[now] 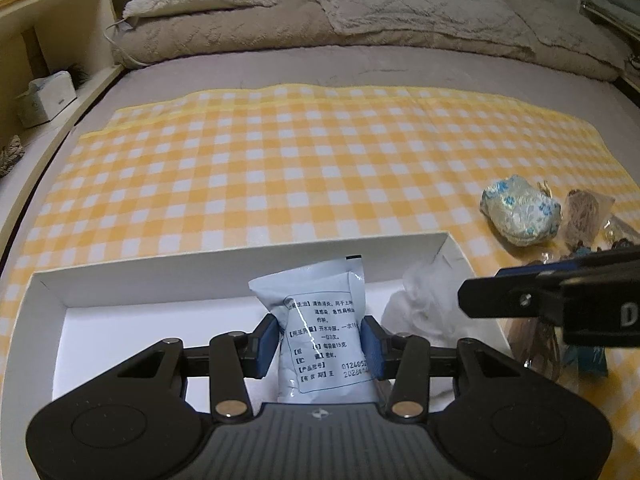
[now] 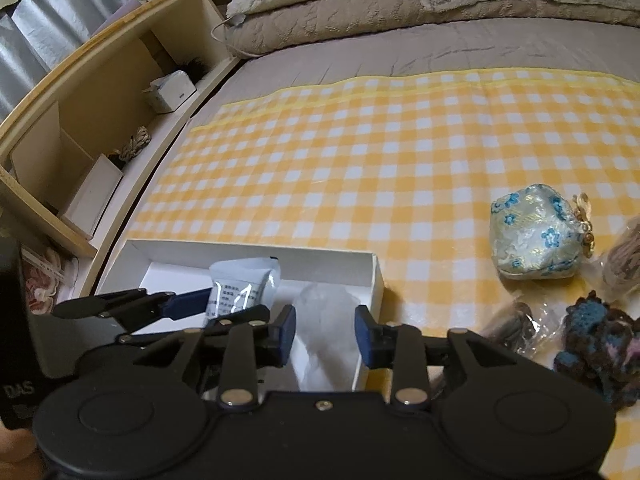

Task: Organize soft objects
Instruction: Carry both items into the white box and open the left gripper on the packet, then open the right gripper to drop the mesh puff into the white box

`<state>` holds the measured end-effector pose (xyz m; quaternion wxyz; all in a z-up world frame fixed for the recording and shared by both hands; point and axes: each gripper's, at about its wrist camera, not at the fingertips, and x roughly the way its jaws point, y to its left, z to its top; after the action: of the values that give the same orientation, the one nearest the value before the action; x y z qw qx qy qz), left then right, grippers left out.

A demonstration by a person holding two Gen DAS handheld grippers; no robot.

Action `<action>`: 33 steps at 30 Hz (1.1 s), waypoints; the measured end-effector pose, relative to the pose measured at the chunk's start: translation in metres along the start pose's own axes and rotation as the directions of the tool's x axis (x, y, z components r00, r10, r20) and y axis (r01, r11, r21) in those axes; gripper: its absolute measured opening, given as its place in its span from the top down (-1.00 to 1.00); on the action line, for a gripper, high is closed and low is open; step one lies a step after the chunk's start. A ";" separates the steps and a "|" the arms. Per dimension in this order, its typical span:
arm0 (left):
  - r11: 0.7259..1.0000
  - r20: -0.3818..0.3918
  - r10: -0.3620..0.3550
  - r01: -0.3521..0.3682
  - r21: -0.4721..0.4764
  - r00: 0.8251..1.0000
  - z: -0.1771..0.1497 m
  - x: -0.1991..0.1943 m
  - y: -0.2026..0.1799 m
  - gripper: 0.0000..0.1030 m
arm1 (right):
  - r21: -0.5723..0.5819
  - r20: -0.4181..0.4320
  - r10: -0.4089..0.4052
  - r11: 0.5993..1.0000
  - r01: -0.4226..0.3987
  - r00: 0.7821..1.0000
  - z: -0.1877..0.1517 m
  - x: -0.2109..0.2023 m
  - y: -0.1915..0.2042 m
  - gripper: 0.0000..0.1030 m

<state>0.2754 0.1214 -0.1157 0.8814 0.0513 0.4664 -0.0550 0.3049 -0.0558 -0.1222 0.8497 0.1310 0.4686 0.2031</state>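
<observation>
My left gripper (image 1: pixel 322 346) is shut on a pale blue printed sachet (image 1: pixel 320 320) and holds it inside the white shallow box (image 1: pixel 160 276); the sachet also shows in the right wrist view (image 2: pixel 240 288). A clear crumpled plastic pouch (image 1: pixel 424 304) lies in the box's right part. My right gripper (image 2: pixel 325 336) is open, its fingers on either side of that pouch (image 2: pixel 326 320) over the box's right end (image 2: pixel 376 276). A floral fabric pouch (image 2: pixel 532 232) and a dark crocheted item (image 2: pixel 596 340) lie on the checked cloth to the right.
A yellow checked cloth (image 2: pixel 360 152) covers the bed. Pillows and a folded quilt (image 1: pixel 320 20) lie at the far end. A wooden shelf unit (image 2: pixel 80 120) with small boxes runs along the left. Bagged items (image 1: pixel 584 212) lie at the right edge.
</observation>
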 end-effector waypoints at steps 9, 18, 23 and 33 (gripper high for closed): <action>1.000 -0.007 -0.001 0.001 0.020 1.000 -0.005 -0.005 -0.002 -0.48 | -0.003 -0.006 0.001 1.000 -0.001 1.000 -0.002 -0.012 0.002 0.33; 1.000 0.001 0.024 -0.024 -0.013 1.000 -0.010 -0.031 0.005 -0.64 | -0.026 -0.002 -0.023 0.999 0.023 1.000 -0.007 -0.024 0.006 0.27; 0.998 0.030 0.041 -0.039 -0.040 0.999 -0.013 -0.053 0.011 -0.66 | -0.037 0.016 -0.026 0.999 0.027 1.000 -0.010 -0.036 0.007 0.25; 0.994 0.094 0.065 -0.057 -0.088 0.993 -0.021 -0.094 0.015 -0.78 | -0.080 0.060 -0.042 0.996 0.047 0.997 -0.017 -0.064 0.013 0.07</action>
<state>0.2081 0.1441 -0.0489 0.9057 0.0251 0.4231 -0.0104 0.2573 -0.0734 -0.0785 0.8721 0.0916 0.4377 0.1990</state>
